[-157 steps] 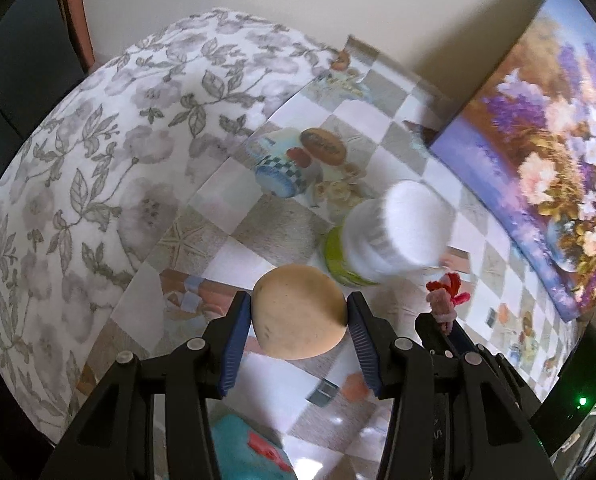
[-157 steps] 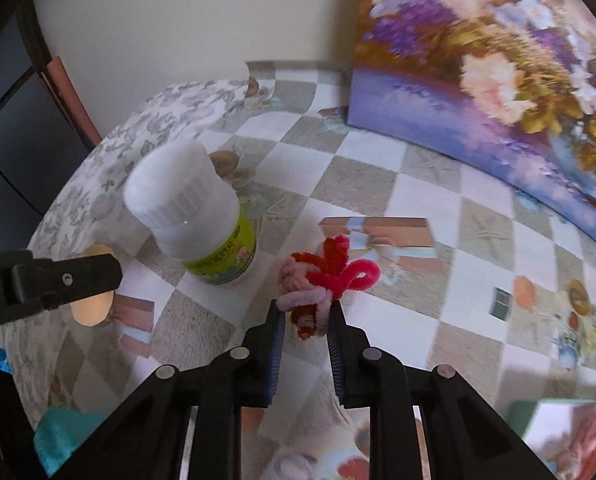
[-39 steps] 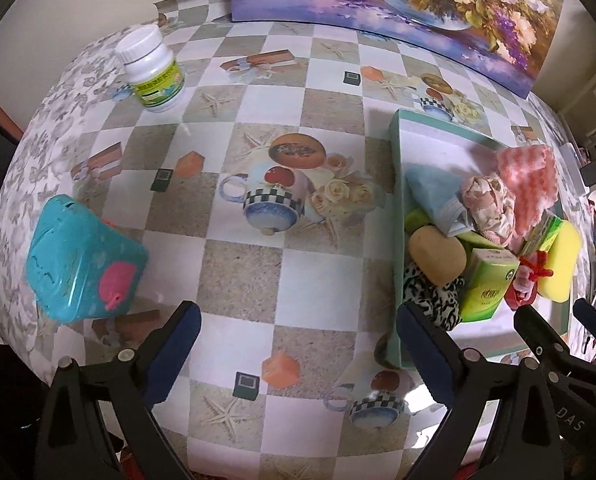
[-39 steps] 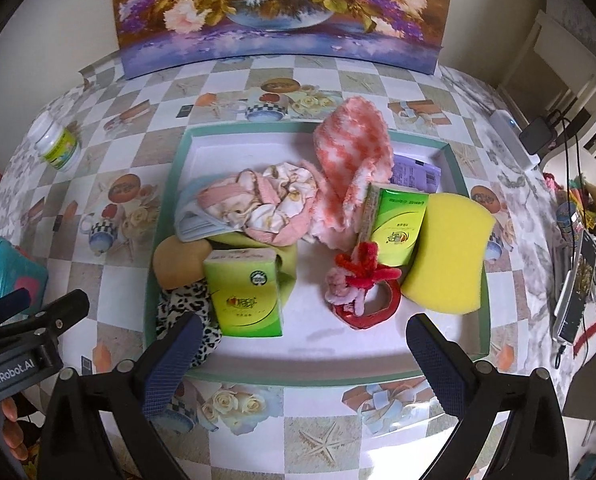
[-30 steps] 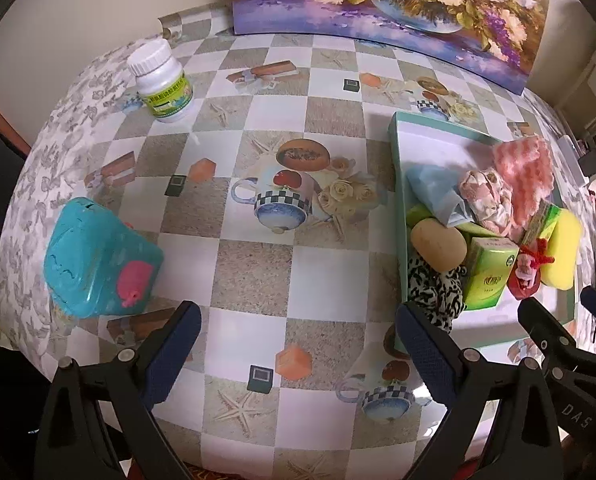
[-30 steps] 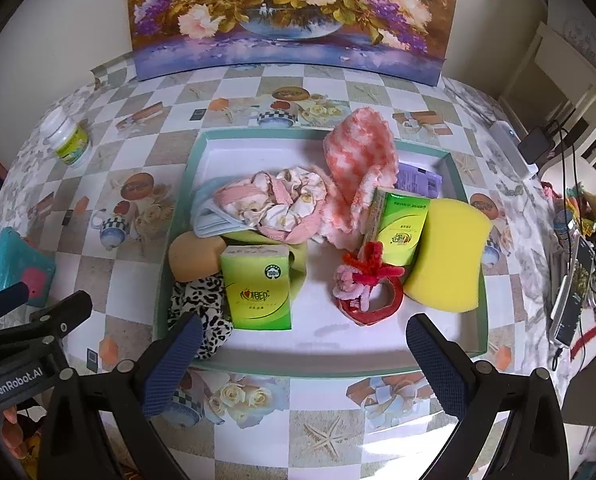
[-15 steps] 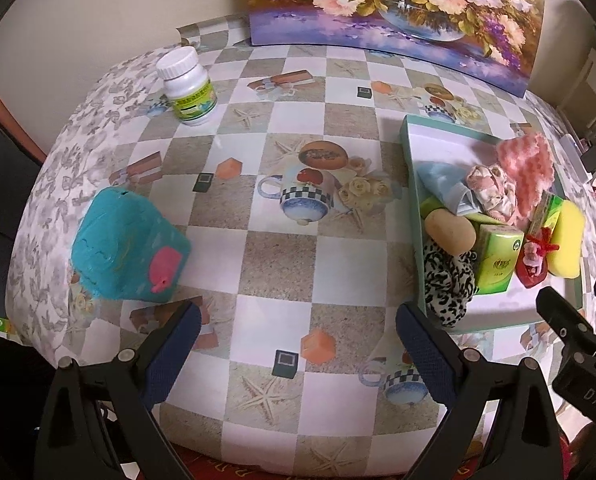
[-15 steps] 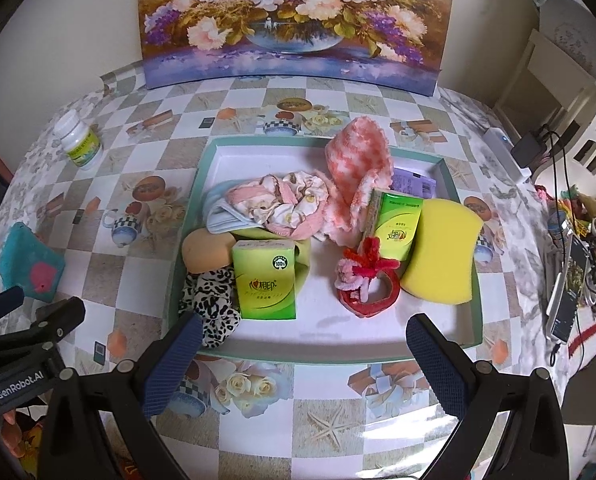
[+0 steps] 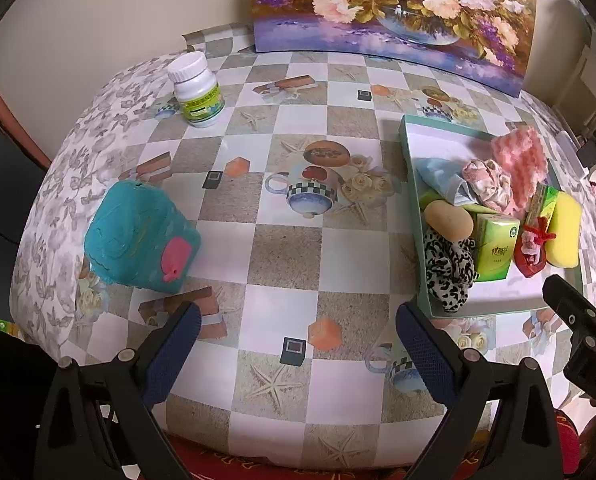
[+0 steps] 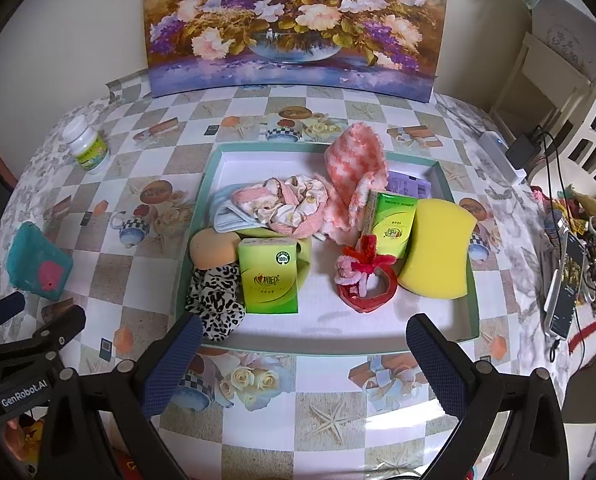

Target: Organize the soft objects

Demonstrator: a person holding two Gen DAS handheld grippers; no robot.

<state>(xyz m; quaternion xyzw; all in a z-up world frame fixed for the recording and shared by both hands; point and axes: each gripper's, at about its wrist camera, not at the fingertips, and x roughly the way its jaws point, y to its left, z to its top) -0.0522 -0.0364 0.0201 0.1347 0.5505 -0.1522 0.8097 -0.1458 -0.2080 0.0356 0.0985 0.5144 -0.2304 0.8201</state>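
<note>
A teal tray [image 10: 196, 216] [image 9: 411, 184] holds soft things: a tan round sponge [image 10: 212, 248] [image 9: 447, 222], a red and pink pipe-cleaner bow [image 10: 359, 264] [image 9: 533, 240], a yellow sponge [image 10: 437, 250], two green tissue packs [image 10: 268, 276], a leopard scrunchie [image 10: 216, 300], pink cloths [image 10: 355, 168]. My left gripper [image 9: 298, 344] is open and empty above the table's near edge, left of the tray. My right gripper [image 10: 303, 358] is open and empty in front of the tray.
A teal coin box with a pink patch [image 9: 138, 236] [image 10: 38, 266] and a white bottle with a green label [image 9: 196, 92] [image 10: 88, 146] stand on the table. A flower painting [image 10: 294, 24] leans on the wall. Cables and a phone [image 10: 565, 276] lie at right.
Both grippers have pulled back and up from the table, so the tray and box look smaller. The sponge and pipe-cleaner bow, held 5 s ago, lie in the tray.
</note>
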